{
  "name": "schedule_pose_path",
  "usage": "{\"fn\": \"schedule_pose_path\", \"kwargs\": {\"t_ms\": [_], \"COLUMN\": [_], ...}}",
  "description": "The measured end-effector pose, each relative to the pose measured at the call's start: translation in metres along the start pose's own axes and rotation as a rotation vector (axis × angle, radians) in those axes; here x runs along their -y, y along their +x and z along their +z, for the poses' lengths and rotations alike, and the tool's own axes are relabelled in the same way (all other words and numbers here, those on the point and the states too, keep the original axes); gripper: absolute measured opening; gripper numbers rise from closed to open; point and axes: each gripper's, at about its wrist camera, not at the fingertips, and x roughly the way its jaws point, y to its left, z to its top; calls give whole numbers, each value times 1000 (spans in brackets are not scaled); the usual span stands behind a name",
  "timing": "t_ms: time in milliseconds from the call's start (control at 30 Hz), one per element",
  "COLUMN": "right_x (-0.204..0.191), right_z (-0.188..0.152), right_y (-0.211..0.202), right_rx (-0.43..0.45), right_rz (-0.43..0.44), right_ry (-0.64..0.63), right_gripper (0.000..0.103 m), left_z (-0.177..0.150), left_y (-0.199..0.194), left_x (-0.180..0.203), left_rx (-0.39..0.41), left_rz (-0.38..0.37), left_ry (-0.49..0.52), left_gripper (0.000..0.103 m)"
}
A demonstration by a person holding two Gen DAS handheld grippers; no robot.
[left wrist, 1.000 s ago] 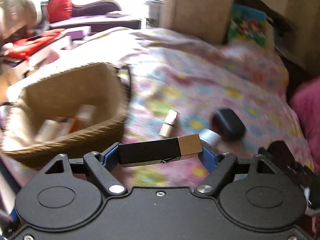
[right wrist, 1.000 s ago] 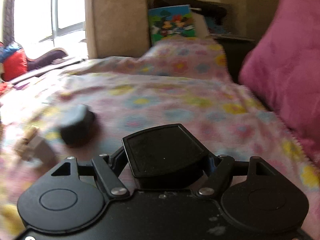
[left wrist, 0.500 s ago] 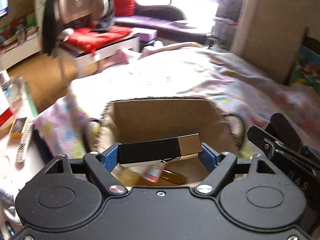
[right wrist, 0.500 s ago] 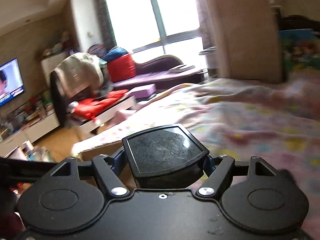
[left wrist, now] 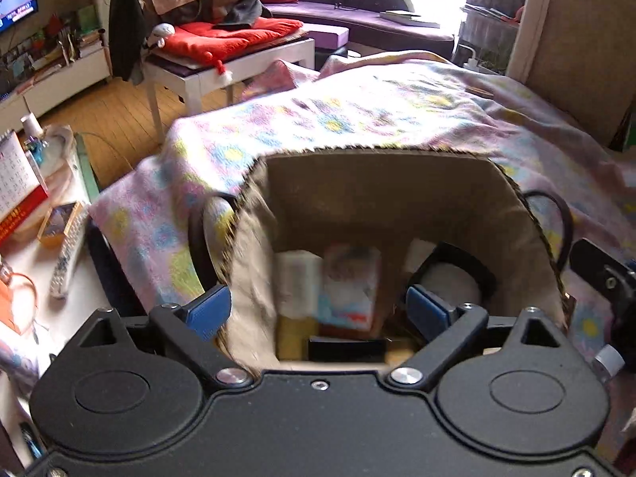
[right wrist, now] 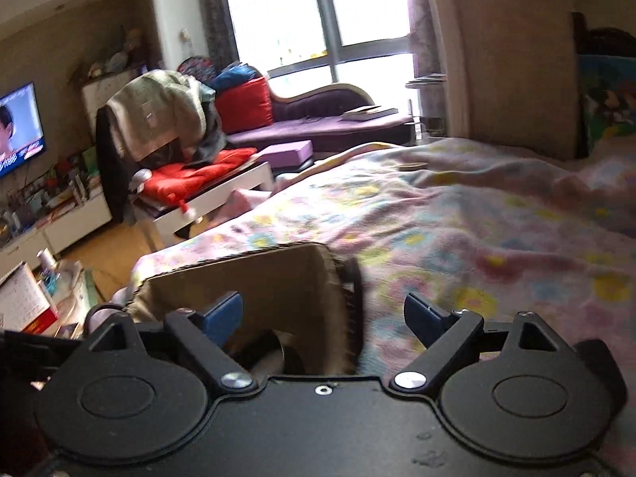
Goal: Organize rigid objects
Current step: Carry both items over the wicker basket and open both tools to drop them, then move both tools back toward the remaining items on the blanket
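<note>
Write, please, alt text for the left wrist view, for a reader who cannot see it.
The open left gripper hovers over a lined basket on a floral blanket. Inside lie a black bar, small boxes and a round black object.

Bright window [right wrist: 365, 12] — purple couch [right wrist: 318, 119]

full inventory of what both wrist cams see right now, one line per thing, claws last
Basket: one, tan woven with dark handles, on the bed, below both claws.
Boxes: a few, pale and colourful, blurred, inside the basket.
Black bar: one, on the basket floor.
Black case: one, right side of the basket.
Blanket: one, pink floral, covering the bed.
White table: one, beyond the bed, red cushion on top.
TV: one, on, left wall.
Purple sofa: one, by the window.
Left claw: open, empty, over the basket.
Right claw: open, empty, at the basket's right edge.
</note>
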Motion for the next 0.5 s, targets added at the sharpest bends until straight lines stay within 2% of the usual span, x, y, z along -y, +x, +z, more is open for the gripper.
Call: {"fn": "schedule_pose_path", "kwargs": {"t_ms": [100,300,500], "right_x": [24,71,117], "right_z": [-13,-56,-99], "right_y": [-16,-47,-64], "right_rx": [20,46,-4], "right_rz": [-51,-199,-316], "right_ry": [41,65,88], "right_gripper": [89,89,89], "left_z": [-14,-39,-54], "left_y": [-6,-29,-44], "left_x": [7,24,45], "left_rx": [3,66,76], "left_rz": [-11,-1,-51], "left_ry": [7,50,105], "left_gripper": [92,96,99]}}
